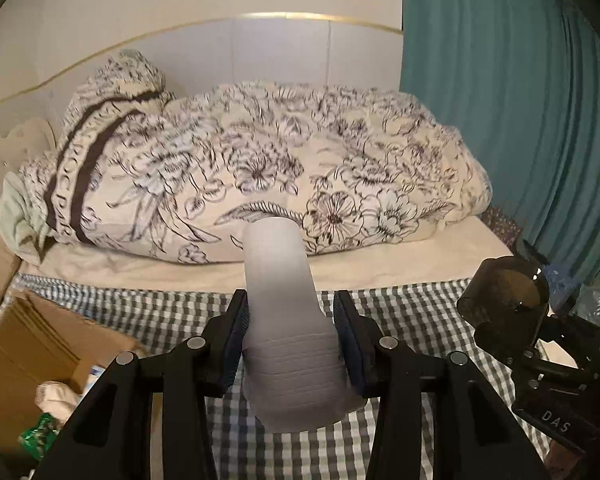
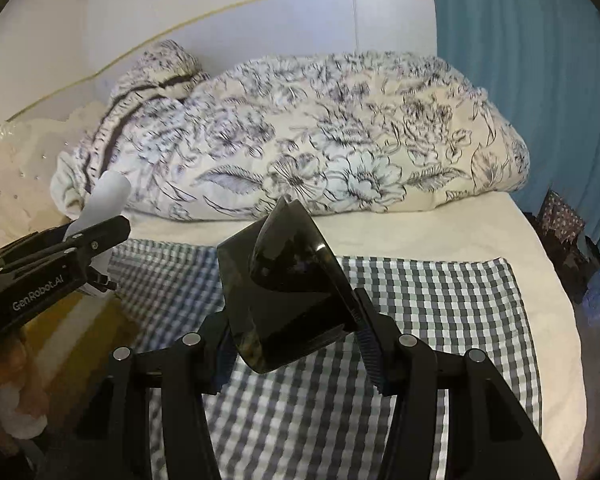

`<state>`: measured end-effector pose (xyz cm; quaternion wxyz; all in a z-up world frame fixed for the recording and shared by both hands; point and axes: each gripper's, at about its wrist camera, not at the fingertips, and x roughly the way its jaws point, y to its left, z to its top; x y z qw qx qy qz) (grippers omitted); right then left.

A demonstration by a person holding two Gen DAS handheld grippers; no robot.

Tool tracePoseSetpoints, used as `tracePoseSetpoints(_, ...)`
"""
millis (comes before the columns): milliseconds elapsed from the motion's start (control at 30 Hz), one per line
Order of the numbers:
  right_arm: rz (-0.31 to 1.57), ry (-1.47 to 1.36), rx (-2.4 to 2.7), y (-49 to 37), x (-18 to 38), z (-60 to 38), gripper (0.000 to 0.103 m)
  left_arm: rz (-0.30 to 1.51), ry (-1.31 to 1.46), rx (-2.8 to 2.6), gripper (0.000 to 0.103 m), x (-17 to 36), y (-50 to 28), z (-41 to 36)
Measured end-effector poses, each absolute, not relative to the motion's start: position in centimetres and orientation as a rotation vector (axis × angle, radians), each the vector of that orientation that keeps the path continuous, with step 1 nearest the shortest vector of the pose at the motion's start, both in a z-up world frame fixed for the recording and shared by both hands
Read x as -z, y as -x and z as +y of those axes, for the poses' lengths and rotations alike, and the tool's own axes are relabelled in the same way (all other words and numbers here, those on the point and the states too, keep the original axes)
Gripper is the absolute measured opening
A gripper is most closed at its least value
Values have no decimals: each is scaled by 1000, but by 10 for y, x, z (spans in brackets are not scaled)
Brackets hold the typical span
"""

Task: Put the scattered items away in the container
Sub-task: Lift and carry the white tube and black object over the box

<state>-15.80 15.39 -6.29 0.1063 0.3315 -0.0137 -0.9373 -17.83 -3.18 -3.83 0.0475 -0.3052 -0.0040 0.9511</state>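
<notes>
Grippers each carry one item above the bed. Left gripper (image 1: 290, 334) is clamped on a frosted white ribbed cup (image 1: 288, 320), its blue pads pressing both sides, the cup pointing away toward the floral duvet (image 1: 260, 168). Right gripper (image 2: 296, 332) grasps a dark translucent plastic container (image 2: 284, 288), tilted, its right edge against the right pad; the left pad is mostly hidden behind it. In the left wrist view this dark piece (image 1: 504, 300) shows at the right, near the teal curtain (image 1: 512, 92). Below both lies a grey-and-white checked cloth (image 2: 420, 312) spread on the cream sheet (image 2: 440, 224). A cardboard box (image 1: 28, 344) sits at the near left, open, with a green packet (image 1: 40, 438) and pale cloth items inside. White headboard panelling (image 1: 280, 52) stands far behind the duvet.
</notes>
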Motion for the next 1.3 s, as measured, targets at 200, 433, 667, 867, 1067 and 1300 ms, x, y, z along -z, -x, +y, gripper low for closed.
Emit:
tracePoseSetpoints(200,-42,-907,2775,129,35,144,52,-4,854,-2942,44,4,147,-47)
tracePoseSetpoints(433,-38,-839,2759,100,10,125,52,-11,803,-2995,44,-24,112,-75)
tracePoseSetpoints(667,-32,-782,2724,77,-7,102,52,-24,784,-3052,44,-41,81,-106)
tracePoseSetpoints(867,-22,-745,2677,64,-18,77,52,-57,779,-3101,44,-51,58,-136)
tracePoseSetpoints(1067,-23,-722,2621,58,-24,46,52,-93,803,-3158,44,-52,43,-169)
tracePoseSetpoints(1300,-6,-723,2558,58,-20,12,52,-130,830,-3204,44,-49,34,-202)
